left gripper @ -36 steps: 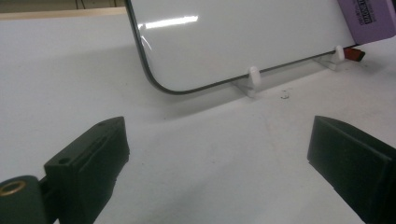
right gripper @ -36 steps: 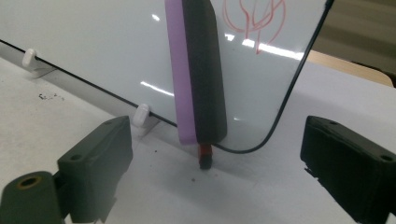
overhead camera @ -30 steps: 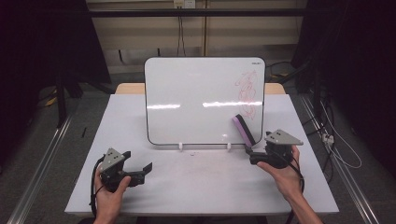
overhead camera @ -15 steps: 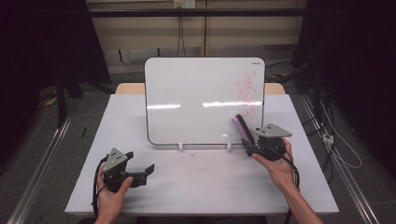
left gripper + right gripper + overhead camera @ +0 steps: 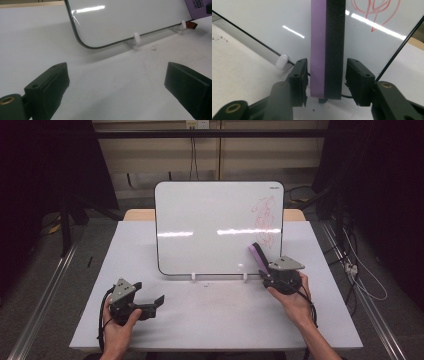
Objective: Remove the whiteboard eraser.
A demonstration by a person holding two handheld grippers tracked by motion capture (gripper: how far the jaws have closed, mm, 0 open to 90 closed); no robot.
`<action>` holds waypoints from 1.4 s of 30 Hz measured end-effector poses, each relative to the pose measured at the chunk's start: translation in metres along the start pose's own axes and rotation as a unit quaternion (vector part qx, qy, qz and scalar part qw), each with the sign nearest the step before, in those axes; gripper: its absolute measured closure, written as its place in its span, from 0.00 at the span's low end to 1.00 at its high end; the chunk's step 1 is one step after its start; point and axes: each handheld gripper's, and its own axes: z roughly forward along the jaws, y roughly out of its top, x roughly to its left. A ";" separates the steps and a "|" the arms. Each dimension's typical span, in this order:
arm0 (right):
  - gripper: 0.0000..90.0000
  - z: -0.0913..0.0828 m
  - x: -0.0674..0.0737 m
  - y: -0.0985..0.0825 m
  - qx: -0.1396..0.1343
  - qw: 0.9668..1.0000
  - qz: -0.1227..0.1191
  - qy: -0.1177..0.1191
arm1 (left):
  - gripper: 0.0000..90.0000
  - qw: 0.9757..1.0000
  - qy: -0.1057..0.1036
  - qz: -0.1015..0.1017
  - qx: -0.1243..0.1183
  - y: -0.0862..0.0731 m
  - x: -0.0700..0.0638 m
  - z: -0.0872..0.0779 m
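From up high, a whiteboard (image 5: 218, 227) stands on small white feet near the back of the white table (image 5: 215, 320). Red scribbles (image 5: 266, 220) sit on the right part of the whiteboard. A purple and black eraser (image 5: 257, 254) leans against the whiteboard's lower right corner. The right gripper (image 5: 270, 270) is right at the bottom end of that eraser, held in the person's right hand (image 5: 295, 302). The left gripper (image 5: 152, 304) is well in front of the whiteboard, off its lower left corner, low over the table in the left hand (image 5: 120, 332).

In the left gripper view, the two black jaws stand wide apart with just bare table between them, so this gripper is let go and holds nothing. The whiteboard's rounded bottom corner is ahead, and a white foot (image 5: 135, 40) props it up. A small red thing (image 5: 191, 24) lies by the far foot.

In the right gripper view, the eraser (image 5: 327, 47) stands upright against the whiteboard, its purple side on the left and its black foam side on the right. The jaws have just been closing with the eraser between them. A thin gap shows on each side, so they are not squeezing it yet.
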 end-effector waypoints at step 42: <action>0.71 -0.013 -0.001 0.001 -0.047 0.998 0.031 0.010 | 0.06 1.000 -0.003 -0.004 -0.002 -0.001 0.004 -0.003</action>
